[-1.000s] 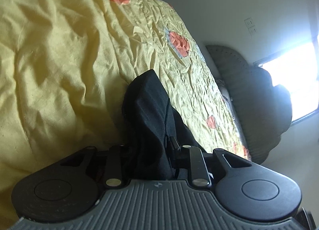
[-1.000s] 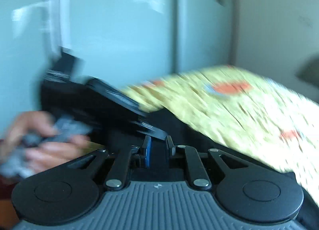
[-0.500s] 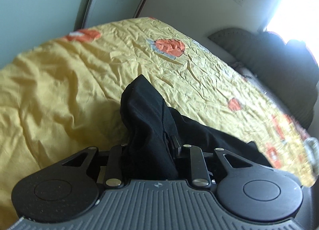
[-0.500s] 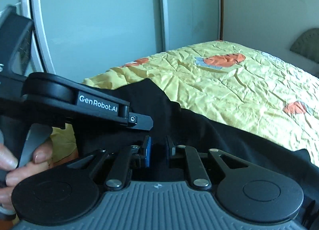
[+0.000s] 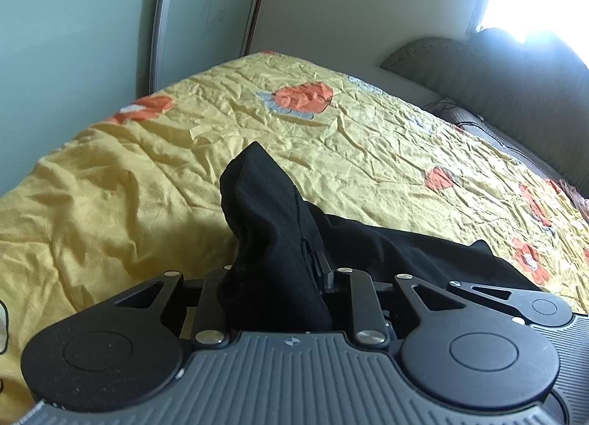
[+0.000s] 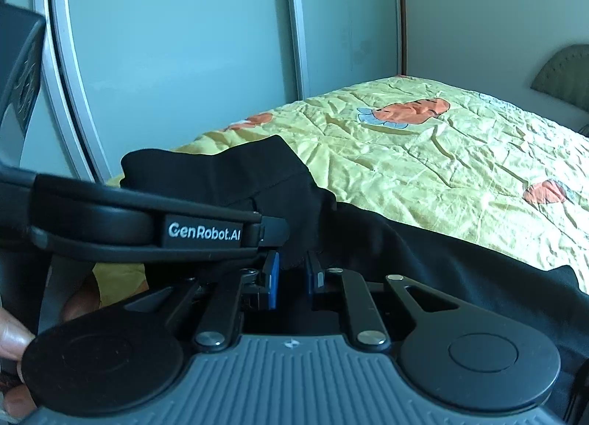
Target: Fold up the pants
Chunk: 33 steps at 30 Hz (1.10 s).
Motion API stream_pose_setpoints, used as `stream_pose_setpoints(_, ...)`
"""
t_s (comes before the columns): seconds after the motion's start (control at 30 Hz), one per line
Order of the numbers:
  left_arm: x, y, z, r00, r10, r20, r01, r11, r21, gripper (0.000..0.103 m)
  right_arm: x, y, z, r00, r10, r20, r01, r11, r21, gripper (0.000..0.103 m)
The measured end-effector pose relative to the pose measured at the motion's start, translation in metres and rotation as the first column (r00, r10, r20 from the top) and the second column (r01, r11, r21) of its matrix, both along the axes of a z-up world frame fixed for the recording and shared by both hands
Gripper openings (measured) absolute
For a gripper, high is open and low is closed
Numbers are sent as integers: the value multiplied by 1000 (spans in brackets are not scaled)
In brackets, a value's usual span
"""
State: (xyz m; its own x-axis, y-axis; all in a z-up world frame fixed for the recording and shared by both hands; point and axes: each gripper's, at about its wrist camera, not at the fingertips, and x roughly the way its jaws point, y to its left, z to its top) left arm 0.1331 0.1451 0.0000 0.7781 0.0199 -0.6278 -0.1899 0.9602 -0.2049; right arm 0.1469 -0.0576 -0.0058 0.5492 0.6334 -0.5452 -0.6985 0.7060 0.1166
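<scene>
The black pants [image 5: 279,241] lie along the near edge of the bed, on its yellow quilt [image 5: 147,174], and both tools pinch one end of them so that it can be raised off the quilt and carried over for a fold. The left tool [image 5: 272,277] has a thick bunch of cloth between its fingers; its jaws have just been closing, and they now sit narrow on that bunch, which stands up as a peak above the quilt. The right tool [image 6: 292,270] is close beside it, nearly closed, with a thin fold of the same cloth between its blue pads [image 6: 272,277]; the grip looks firm, though dark cloth against dark fingers makes the contact hard to read. From the two tools the rest of the pants trails away to the right along the quilt's near edge. Both tools tilt downward toward the quilt. In the right wrist view the left tool crosses in from the left, with the person's fingers [image 6: 11,336] at its handle.
</scene>
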Motion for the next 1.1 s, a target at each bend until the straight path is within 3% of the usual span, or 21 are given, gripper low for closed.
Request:
stream_pose_setpoints(0.23, -7, -27, 20, 998, -34, 49, 31, 998, 55, 22, -10, -10, 12, 1000, -13, 24, 12, 999, 53, 15)
stream_pose_setpoints(0.6, -18, -88, 51, 981, -134, 142, 116, 985, 126, 22, -25, -63, 37, 992, -117, 40, 108, 976, 188, 15)
stream_pose_setpoints(1.1, -29, -168, 74, 951, -249, 183, 207, 953, 221, 22, -37, -138, 47, 971, -237, 12, 220, 919, 328, 15)
